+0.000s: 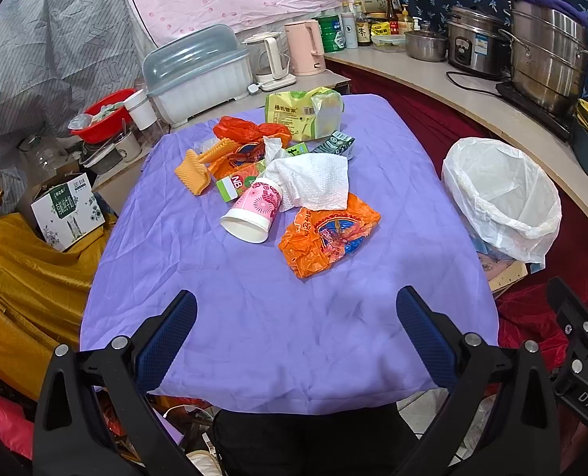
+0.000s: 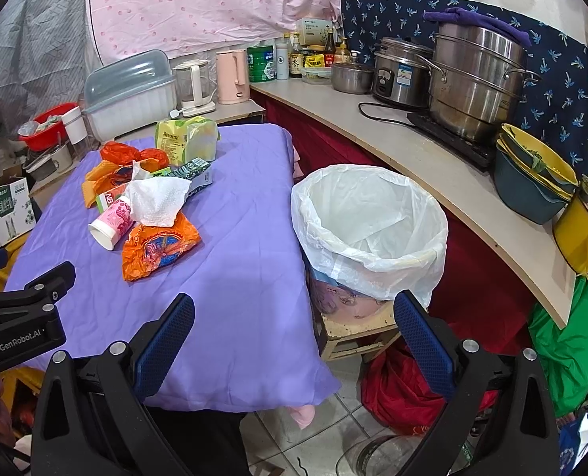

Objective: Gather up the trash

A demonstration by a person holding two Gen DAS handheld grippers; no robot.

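Note:
A pile of trash lies mid-table on the purple cloth [image 1: 254, 317]: a tipped pink paper cup [image 1: 254, 212], a white paper towel [image 1: 313, 182], an orange wrapper [image 1: 325, 238], an orange foam net [image 1: 196, 166], a green-white box [image 1: 230, 188], a red bag [image 1: 246, 129] and a yellow-green package [image 1: 301, 113]. The bin with a white liner [image 2: 369, 234] stands right of the table. My left gripper [image 1: 295, 309] hovers open over the near cloth, short of the pile. My right gripper [image 2: 294, 313] is open near the table's right edge, beside the bin. The same cup [image 2: 109, 224] and wrapper [image 2: 155, 250] lie ahead-left.
A counter [image 2: 432, 174] with steel pots [image 2: 476, 79], a rice cooker and bowls [image 2: 531, 182] runs along the right. Kettles, a dish box [image 1: 198, 75] and a red basin sit behind the table. A cardboard box [image 1: 69, 214] and yellow fabric are at left; red and green bags are on the floor.

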